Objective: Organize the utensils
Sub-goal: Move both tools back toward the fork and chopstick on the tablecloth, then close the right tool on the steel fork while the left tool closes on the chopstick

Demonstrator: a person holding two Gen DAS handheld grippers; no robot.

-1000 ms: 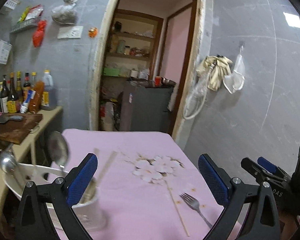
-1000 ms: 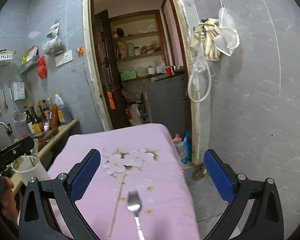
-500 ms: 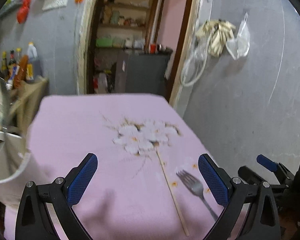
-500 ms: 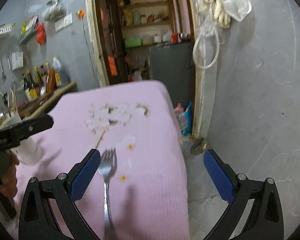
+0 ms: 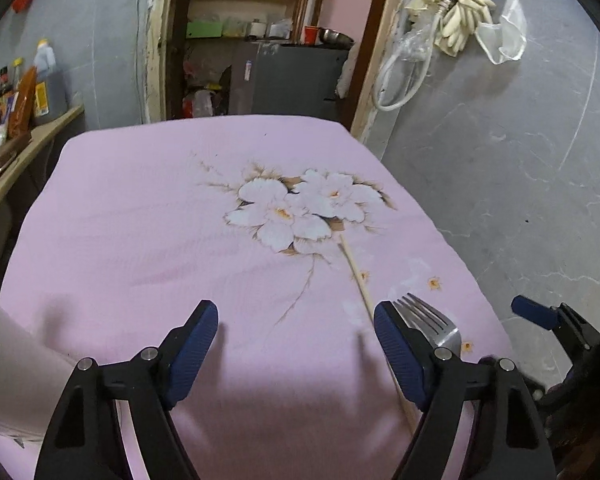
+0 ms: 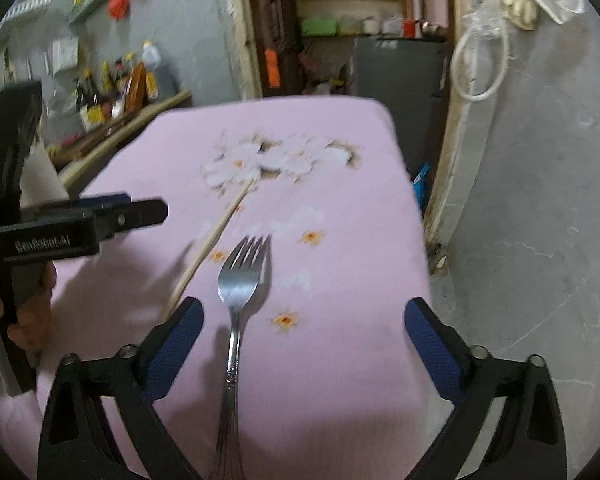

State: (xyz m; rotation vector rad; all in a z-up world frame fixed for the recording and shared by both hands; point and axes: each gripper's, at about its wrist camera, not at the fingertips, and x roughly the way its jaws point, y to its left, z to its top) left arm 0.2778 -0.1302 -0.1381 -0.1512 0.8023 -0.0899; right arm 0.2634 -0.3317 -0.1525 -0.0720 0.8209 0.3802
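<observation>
Fork [image 6: 242, 280] and chopstick [image 6: 214, 236] lie loose on pink tabletop [image 6: 340, 360], neither collected yet. Right gripper [image 6: 302, 332] straddles fork handle, closing, no contact. Left gripper [image 5: 296, 332] empty, closing beside chopstick.

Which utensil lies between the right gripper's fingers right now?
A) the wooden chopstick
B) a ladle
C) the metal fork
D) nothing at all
C: in the right wrist view the fork lies between the closing fingers of the right gripper, untouched; the chopstick lies outside the left finger.
</observation>
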